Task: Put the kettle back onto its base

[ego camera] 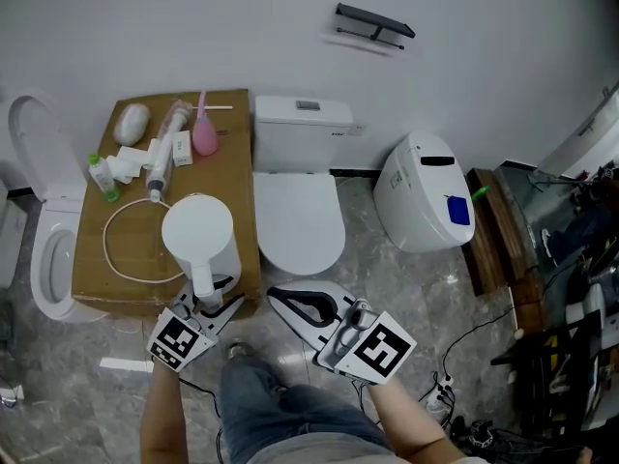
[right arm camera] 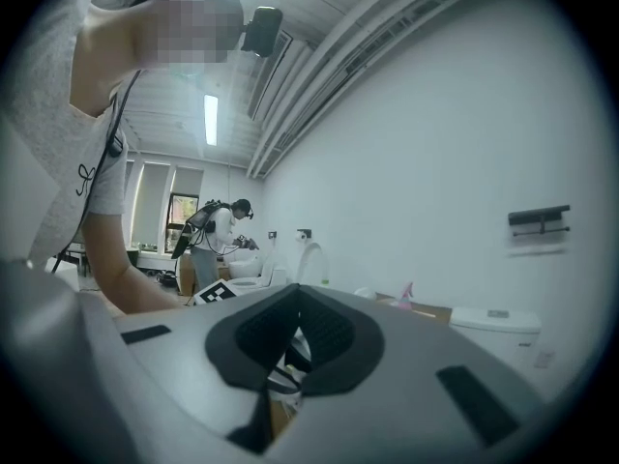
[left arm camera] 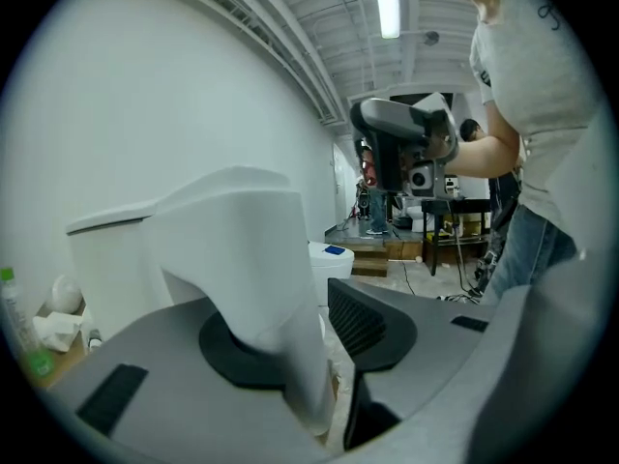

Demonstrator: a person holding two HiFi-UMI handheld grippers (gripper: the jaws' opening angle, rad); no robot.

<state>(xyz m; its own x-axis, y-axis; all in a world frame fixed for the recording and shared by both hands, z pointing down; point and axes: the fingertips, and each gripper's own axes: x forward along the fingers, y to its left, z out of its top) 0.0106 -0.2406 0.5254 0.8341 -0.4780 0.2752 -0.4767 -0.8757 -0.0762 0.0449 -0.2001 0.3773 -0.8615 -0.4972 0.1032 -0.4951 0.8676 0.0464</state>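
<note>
A white kettle (ego camera: 198, 235) stands upright on a cardboard box (ego camera: 227, 177), with its handle (ego camera: 205, 283) towards me. A white cord (ego camera: 114, 254) loops beside it; the base does not show apart from the kettle. My left gripper (ego camera: 215, 298) is at the handle. In the left gripper view the handle (left arm camera: 261, 278) lies between the jaws, against the left pad with a gap to the right pad, so my left gripper (left arm camera: 321, 329) is open. My right gripper (ego camera: 280, 301) hovers over the floor right of the box, shut on nothing (right arm camera: 295, 341).
Bottles, a green-capped one (ego camera: 101, 175) and a pink one (ego camera: 204, 135), lie at the box's far end. A white toilet (ego camera: 298, 201) stands right of the box, another (ego camera: 53, 249) left, a third unit (ego camera: 421, 191) farther right. Cables and a wooden step (ego camera: 493, 230) lie at right.
</note>
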